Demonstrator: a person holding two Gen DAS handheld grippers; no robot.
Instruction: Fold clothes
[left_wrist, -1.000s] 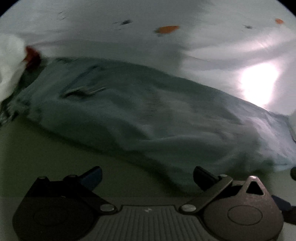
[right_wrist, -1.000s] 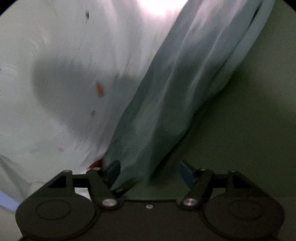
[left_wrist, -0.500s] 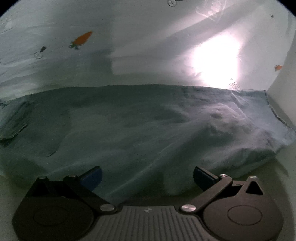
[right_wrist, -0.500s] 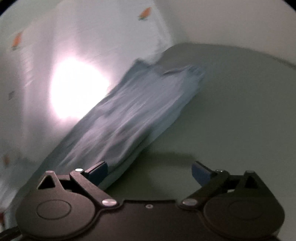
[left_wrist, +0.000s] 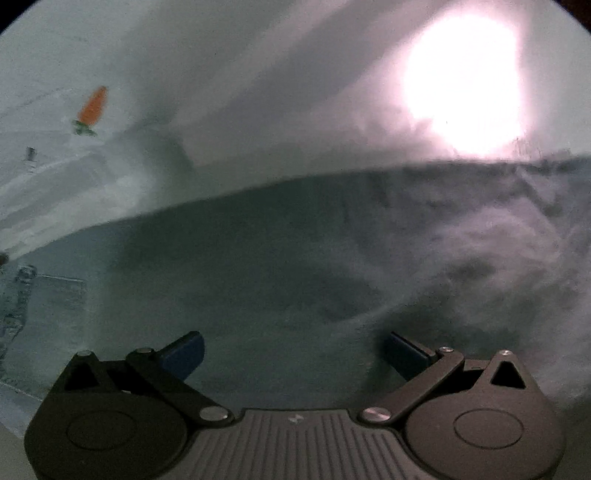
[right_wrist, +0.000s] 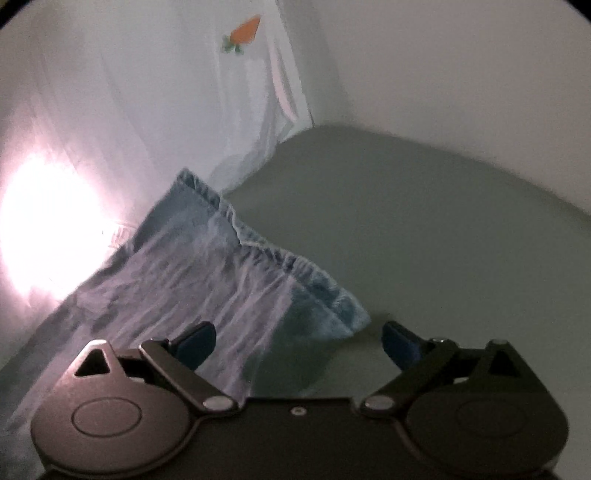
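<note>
Lying spread ahead of the left tool (left_wrist: 293, 350), filling the space between and beyond its wide-open, empty fingers: blue jeans (left_wrist: 295, 266). Hem end (right_wrist: 273, 254) just ahead of the right tool (right_wrist: 297, 341), likewise wide open, gripping nothing. Beneath, grey-green surface (right_wrist: 424, 221); behind, carrot-print curtain (right_wrist: 240, 31).

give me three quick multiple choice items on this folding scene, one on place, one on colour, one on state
1. In the right wrist view, where does the jeans hem lie?
A. On the grey surface
B. Hanging from the curtain
C. Inside a basket

2. What colour is the carrot print on the curtain?
A. Purple
B. Orange
C. Black

3. How do the right gripper jaws stand?
A. Shut on the jeans
B. Shut on nothing
C. Open

Answers: 1 A, the hem rests flat on the surface. 2 B, orange with green leaves. 3 C, the blue pads stand wide apart.
</note>
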